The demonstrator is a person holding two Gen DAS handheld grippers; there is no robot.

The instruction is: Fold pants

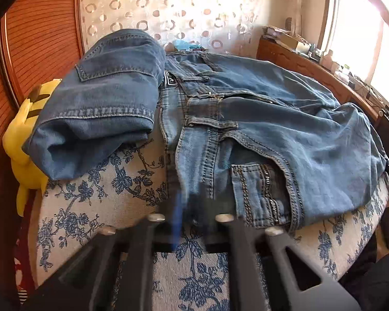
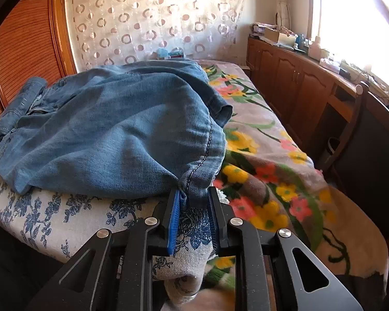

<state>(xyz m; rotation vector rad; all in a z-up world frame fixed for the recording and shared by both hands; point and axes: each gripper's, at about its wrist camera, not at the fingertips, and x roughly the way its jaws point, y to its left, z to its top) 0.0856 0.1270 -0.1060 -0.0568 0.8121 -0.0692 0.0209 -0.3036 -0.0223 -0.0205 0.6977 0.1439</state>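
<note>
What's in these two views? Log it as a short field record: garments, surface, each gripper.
unfolded jeans: light blue pair spread on the bed, waistband toward the left wrist camera
folded jeans: darker pair lying beside them
surface: blue floral sheet; flowered blanket beyond
left gripper: blurred, at the waistband; grip cannot be told
right gripper: jaws open around a denim edge
other: yellow plush toy at bed's edge

Daylight blows out the window (image 2: 355, 20) at right; fisheye bends edges; left view's jaws are motion-blurred.
</note>
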